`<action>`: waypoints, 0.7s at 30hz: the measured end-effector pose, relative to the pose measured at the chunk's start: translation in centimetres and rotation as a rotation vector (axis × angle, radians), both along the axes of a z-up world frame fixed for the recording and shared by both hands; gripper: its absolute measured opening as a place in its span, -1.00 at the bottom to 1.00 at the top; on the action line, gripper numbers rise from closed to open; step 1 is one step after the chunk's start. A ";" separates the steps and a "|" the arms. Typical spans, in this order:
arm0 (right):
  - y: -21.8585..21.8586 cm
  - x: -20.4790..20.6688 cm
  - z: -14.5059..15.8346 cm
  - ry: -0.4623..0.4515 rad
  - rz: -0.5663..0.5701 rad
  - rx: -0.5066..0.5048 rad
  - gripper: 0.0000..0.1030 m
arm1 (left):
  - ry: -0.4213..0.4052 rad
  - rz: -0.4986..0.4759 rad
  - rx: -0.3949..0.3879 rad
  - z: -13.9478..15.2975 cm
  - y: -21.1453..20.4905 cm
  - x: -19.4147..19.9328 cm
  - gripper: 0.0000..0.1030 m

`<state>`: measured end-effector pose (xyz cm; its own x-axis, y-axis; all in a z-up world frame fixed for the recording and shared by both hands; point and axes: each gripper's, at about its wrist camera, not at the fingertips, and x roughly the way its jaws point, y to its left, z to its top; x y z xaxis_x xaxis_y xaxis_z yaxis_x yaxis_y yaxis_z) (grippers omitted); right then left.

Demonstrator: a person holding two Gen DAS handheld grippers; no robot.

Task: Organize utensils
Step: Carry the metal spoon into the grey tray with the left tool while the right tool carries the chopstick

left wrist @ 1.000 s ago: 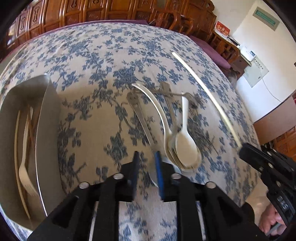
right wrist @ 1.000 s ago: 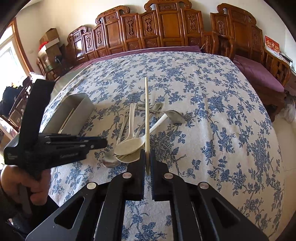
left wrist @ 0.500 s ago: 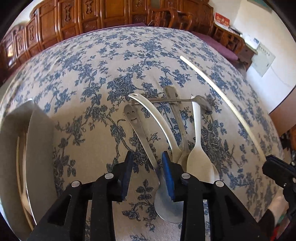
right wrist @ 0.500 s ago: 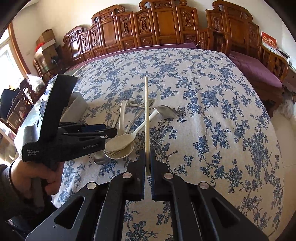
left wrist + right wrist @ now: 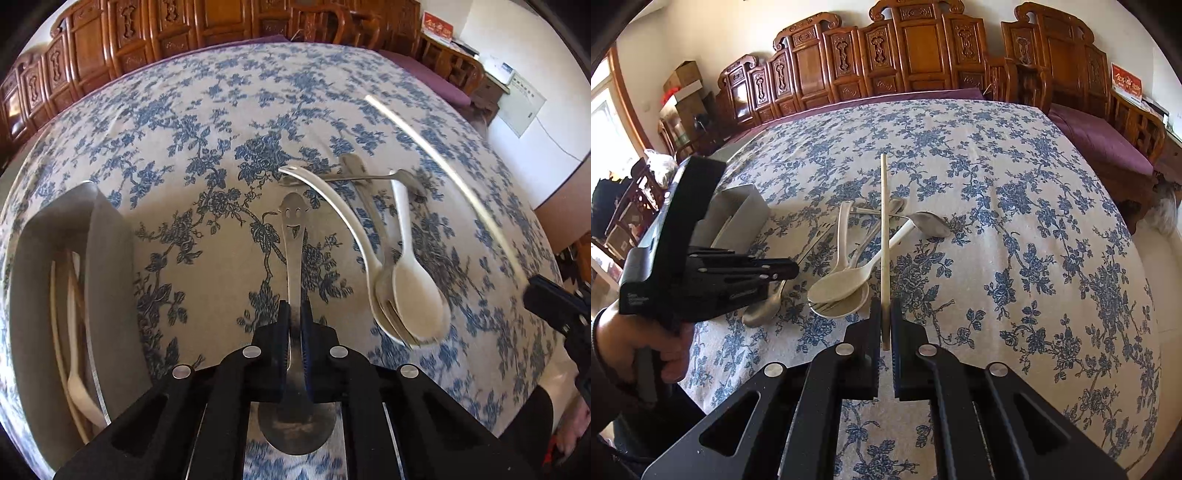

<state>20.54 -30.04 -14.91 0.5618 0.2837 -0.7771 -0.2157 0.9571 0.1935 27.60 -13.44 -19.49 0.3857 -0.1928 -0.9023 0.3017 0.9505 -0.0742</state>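
You are pinching steel spoon [image 5: 294,254] in left gripper [image 5: 294,314], just right of tray [image 5: 110,280]. Right gripper [image 5: 885,314] clamping chopstick [image 5: 884,229]. Tray holding few utensils; spoon pile [image 5: 402,280] farther right still waiting.

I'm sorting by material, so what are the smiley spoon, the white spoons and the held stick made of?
Smiley spoon: looks like polished steel, grey and reflective, with a face cut through the handle. White spoons: probably ceramic or melamine, opaque, glossy cream; I cannot tell which. Stick: a pale matte chopstick, likely bamboo or wood, though plastic is possible.
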 end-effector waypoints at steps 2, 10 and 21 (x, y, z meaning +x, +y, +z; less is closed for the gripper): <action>0.3 -0.1 0.1 -0.003 0.001 0.003 -0.88 | -0.016 -0.008 0.006 0.7 0.2 -0.6 -0.90; 2.2 -0.2 0.9 -0.021 0.028 0.006 -0.88 | -0.078 -0.012 -0.020 3.8 2.2 -2.8 -0.90; 6.6 -0.2 2.4 -0.054 0.078 0.031 -0.88 | -0.155 0.029 -0.065 8.5 7.7 -4.2 -0.90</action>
<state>20.32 -23.43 -12.49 0.5779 0.3519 -0.7364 -0.3005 0.9306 0.2089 23.39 -5.71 -10.99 0.5259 -0.2352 -0.8174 0.2867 0.9538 -0.0900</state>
